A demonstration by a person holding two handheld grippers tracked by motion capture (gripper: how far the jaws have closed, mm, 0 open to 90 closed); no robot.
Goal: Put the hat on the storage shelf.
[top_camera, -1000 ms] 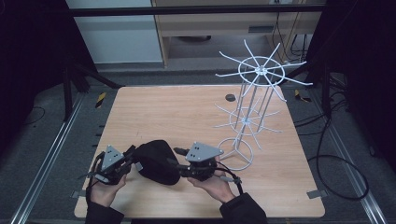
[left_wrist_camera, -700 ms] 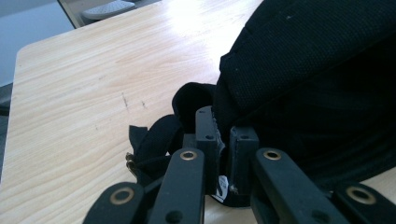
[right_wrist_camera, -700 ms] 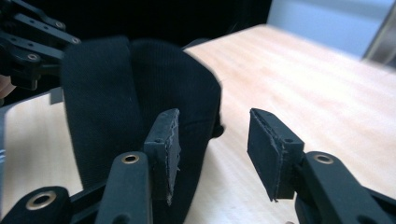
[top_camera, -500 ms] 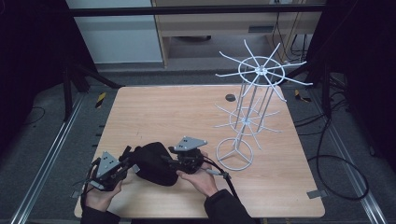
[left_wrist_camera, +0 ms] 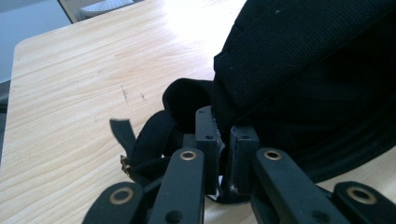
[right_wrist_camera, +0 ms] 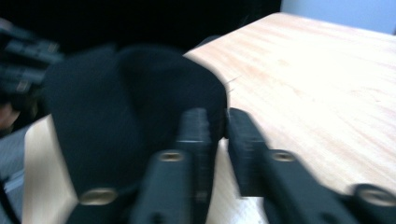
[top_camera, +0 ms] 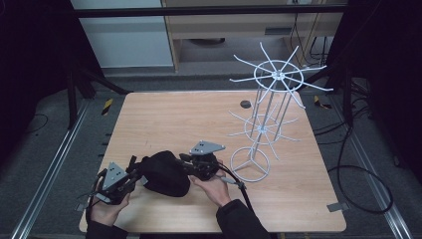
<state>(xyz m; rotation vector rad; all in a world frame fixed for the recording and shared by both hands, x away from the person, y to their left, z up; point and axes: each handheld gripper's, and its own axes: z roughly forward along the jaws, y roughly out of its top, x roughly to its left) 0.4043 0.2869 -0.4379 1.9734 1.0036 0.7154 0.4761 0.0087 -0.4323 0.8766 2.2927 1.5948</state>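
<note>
Here the left tongs [top_camera: 133,175] pinch the black cap [top_camera: 164,172] tight on the tabletop [top_camera: 189,119], and the right tongs [top_camera: 185,162] have just been closing on its other edge

A matt black woven-cloth cap [top_camera: 164,172] lies on the smooth light wood-grain table [top_camera: 174,119] beside a white wire rack [top_camera: 271,107].
</note>
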